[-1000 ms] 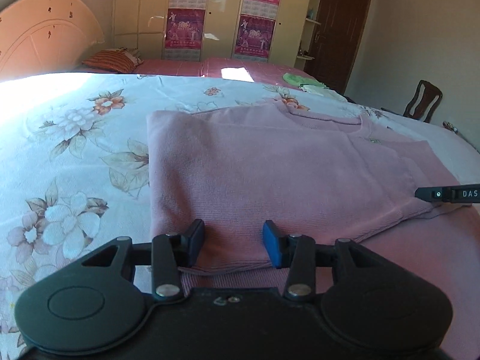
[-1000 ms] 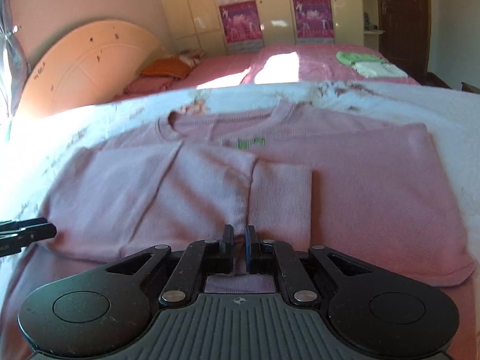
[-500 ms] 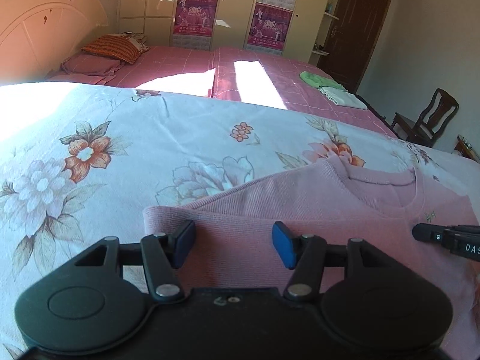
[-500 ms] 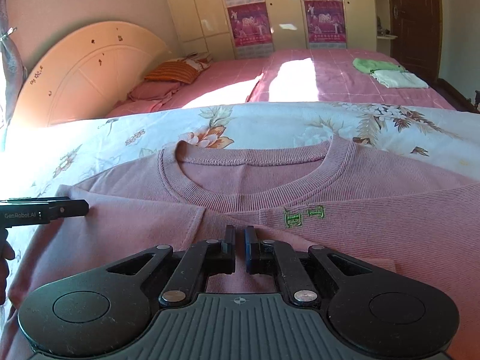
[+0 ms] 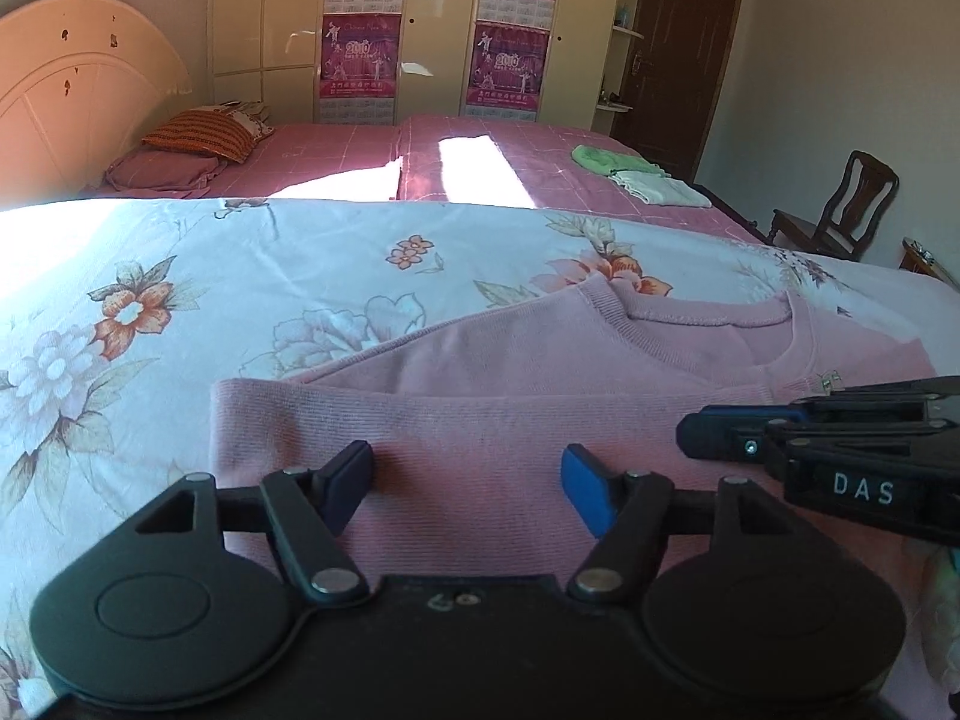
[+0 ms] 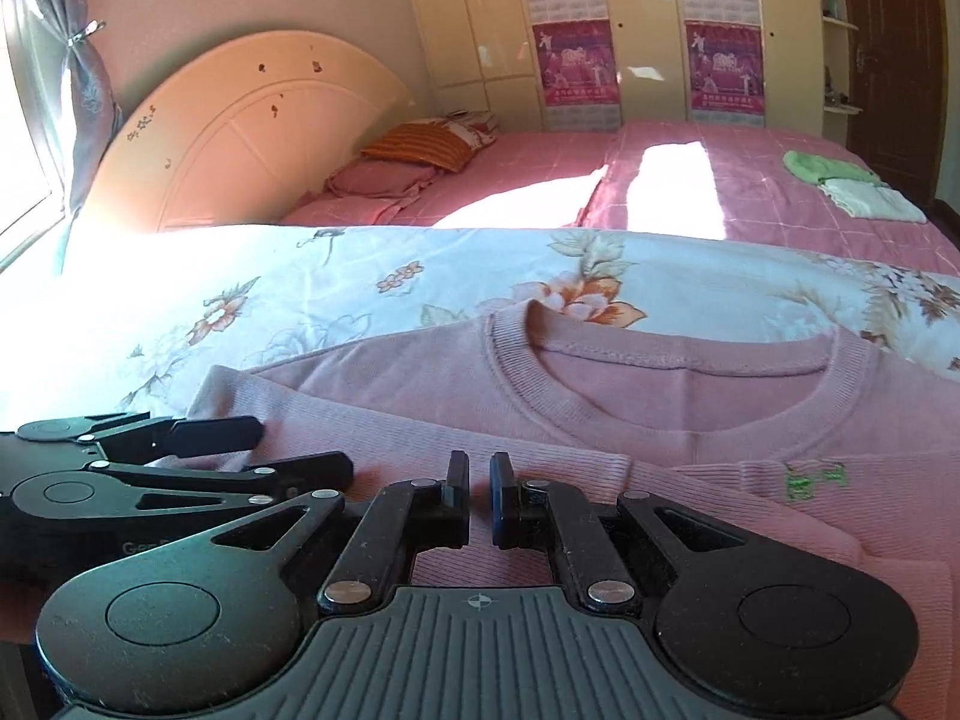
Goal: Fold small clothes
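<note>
Both grippers have carried the hem of the pink knitted sweater up toward its collar, so the garment lies folded in half on the floral white bedsheet. My left gripper has just been opening; its jaws stand apart over the folded edge, nothing pinched. My right gripper looks shut; whether cloth is caught between its pads I cannot tell. Bottom-up fold looks about laid; next I'd release, back off, and smooth or fold sideways.

Sweater flat on quilt; second bed behind, chair at right
</note>
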Demonstrator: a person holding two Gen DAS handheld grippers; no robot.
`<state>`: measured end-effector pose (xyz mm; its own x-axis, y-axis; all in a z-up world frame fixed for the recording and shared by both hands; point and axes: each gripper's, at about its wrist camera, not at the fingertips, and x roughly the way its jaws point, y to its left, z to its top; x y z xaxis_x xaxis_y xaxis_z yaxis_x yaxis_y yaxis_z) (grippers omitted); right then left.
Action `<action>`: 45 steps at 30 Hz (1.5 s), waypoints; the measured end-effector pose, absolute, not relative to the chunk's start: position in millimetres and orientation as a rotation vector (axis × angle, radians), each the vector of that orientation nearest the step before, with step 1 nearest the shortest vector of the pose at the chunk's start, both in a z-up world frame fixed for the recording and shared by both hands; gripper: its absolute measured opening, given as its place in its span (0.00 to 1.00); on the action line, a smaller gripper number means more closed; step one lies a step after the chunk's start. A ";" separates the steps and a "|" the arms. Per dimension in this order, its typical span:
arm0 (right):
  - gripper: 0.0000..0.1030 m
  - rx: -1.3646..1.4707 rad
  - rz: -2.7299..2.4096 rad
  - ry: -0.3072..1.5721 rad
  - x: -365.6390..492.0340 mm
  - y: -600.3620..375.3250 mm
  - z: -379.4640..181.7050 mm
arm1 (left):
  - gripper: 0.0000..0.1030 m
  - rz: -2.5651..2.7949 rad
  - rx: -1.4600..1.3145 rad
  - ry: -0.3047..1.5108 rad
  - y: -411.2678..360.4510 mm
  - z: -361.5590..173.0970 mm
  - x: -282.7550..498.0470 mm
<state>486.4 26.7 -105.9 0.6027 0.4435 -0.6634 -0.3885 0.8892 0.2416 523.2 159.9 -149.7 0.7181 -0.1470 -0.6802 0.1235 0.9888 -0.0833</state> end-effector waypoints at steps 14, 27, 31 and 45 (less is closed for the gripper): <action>0.05 0.060 0.373 0.712 449.5 -33.5 -86.8 | 0.68 -0.135 -0.024 0.651 174.3 -123.9 466.1; 0.30 0.044 0.322 0.754 374.3 -41.0 -103.4 | 0.68 -0.167 0.008 0.717 166.9 -154.0 404.0; 0.18 0.206 0.268 0.812 372.3 -94.9 -105.1 | 0.68 -0.161 0.056 0.712 165.1 -154.5 392.3; 0.32 0.106 0.128 0.845 365.5 -92.5 -99.8 | 0.69 -0.144 0.073 0.728 160.6 -155.1 393.3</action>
